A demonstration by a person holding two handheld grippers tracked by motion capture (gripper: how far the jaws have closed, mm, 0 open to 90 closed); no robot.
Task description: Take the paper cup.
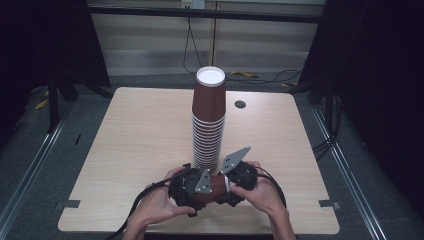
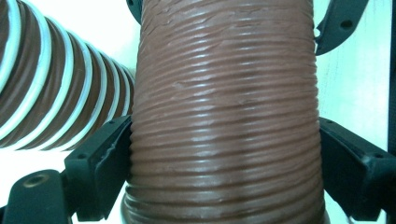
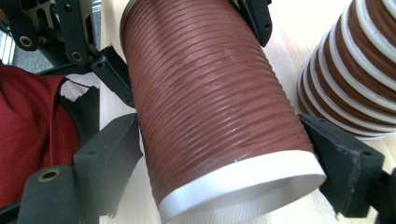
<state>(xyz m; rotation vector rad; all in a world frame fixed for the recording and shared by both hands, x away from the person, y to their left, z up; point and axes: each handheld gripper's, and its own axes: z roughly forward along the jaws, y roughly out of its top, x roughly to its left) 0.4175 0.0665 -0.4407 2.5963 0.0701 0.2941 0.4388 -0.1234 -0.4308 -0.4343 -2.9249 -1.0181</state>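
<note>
1. Ribbed brown cup (image 1: 216, 189) is held lying on its side just above the near edge of the tabletop (image 1: 140, 130), between both hands.
2. Left gripper (image 1: 186, 189) is closed on the cup's narrow end; in the left gripper view its fingers (image 2: 100, 163) are pressed against both sides of the ribbed wall (image 2: 224, 116).
3. Right gripper (image 1: 241, 181) is closed on the same cup near the white rim (image 3: 243, 186); in the right gripper view its fingers (image 3: 343, 158) are seen in contact on both sides.
4. Cup stack (image 1: 209, 120) is stood upright on the tabletop just behind the grippers, white base uppermost; it is seen beside the held cup in both gripper views, and whether they touch cannot be told.
5. Round dark hole (image 1: 240, 104) is seen in the tabletop right of the stack.
</note>
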